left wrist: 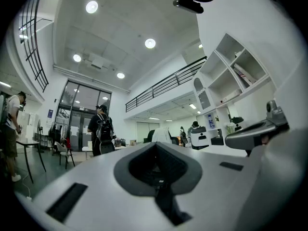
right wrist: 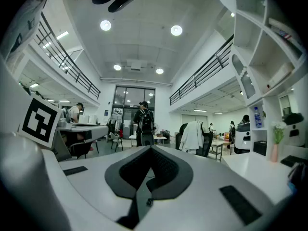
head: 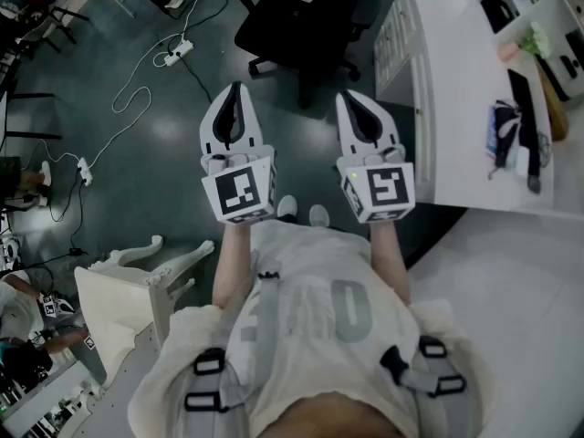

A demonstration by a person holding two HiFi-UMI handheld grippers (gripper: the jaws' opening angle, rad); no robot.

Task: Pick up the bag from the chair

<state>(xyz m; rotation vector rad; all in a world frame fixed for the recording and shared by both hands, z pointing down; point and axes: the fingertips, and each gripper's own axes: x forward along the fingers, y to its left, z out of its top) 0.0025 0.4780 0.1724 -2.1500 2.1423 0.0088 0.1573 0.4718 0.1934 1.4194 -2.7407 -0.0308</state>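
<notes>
A black office chair point(head: 301, 21) stands on the dark floor just ahead of both grippers; I cannot make out a bag on it from the head view. In the gripper views a dark chair point(right wrist: 195, 136) with a white garment draped over its back stands farther off, and it also shows small in the left gripper view point(left wrist: 161, 134). My left gripper point(head: 237, 89) and right gripper point(head: 351, 99) are held side by side at waist height and point forward. Both have their jaws together with nothing between them, as the left gripper point(left wrist: 155, 144) and the right gripper point(right wrist: 151, 148) show in their own views.
A white desk point(head: 456, 108) with dark items lies at the right. A white ornate chair point(head: 137, 281) stands at the lower left. Cables and power strips point(head: 173, 55) trail over the floor at the left. A person with a backpack point(right wrist: 144, 124) stands far off by glass doors.
</notes>
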